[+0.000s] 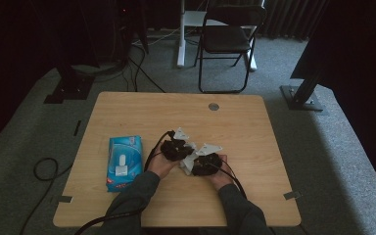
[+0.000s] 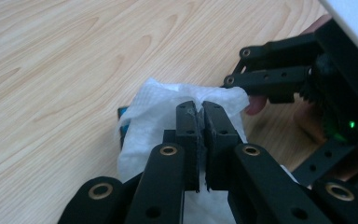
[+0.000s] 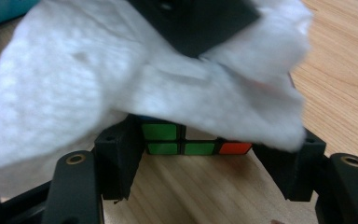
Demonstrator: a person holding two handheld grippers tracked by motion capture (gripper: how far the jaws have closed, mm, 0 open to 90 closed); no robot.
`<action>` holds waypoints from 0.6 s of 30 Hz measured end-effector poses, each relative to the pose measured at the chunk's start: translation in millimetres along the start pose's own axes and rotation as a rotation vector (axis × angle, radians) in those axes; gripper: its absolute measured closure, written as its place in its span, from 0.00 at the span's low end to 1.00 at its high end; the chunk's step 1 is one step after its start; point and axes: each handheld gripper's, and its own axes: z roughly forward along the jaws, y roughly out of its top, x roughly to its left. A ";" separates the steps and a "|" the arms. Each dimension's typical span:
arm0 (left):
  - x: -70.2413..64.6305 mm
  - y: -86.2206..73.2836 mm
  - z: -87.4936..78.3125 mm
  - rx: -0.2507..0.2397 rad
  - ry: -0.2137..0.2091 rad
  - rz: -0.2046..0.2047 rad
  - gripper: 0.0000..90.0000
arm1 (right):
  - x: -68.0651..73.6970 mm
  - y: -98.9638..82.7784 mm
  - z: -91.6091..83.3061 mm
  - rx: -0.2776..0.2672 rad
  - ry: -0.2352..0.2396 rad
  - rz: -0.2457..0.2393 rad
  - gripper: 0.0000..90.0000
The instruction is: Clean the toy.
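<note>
My left gripper [image 2: 200, 109] is shut on a crumpled white wipe [image 2: 149, 107], pinched between its pads. The wipe [image 3: 121, 79] drapes over a colour-tiled puzzle cube [image 3: 186, 142], whose green and red tiles show beneath it. My right gripper [image 3: 203, 147] holds that cube, one jaw against each side, a little above the wooden table [image 1: 142, 107]. A blue corner of the cube [image 2: 123, 114] peeks out from under the wipe. In the high view the left gripper [image 1: 176, 147] and the right gripper [image 1: 203, 164] meet at the middle of the table, with the wipe [image 1: 188, 161] between them.
A blue pack of wet wipes [image 1: 125, 161] lies flat to the left of the hands. A round grommet [image 1: 214, 106] sits near the table's far edge. A black folding chair [image 1: 227, 34] stands beyond the table.
</note>
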 end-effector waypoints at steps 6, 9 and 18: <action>3.8 0.2 6.7 -0.034 -0.066 -0.059 0.96 | 1.0 -0.6 -0.5 -0.002 0.006 -0.001 0.38; 2.0 0.4 7.5 -0.036 -0.075 -0.050 0.96 | 1.0 -0.6 -0.5 -0.002 0.005 -0.001 0.38; 2.6 1.4 4.0 -0.018 0.024 0.020 0.97 | 1.2 -0.6 -0.7 0.001 0.002 -0.003 0.38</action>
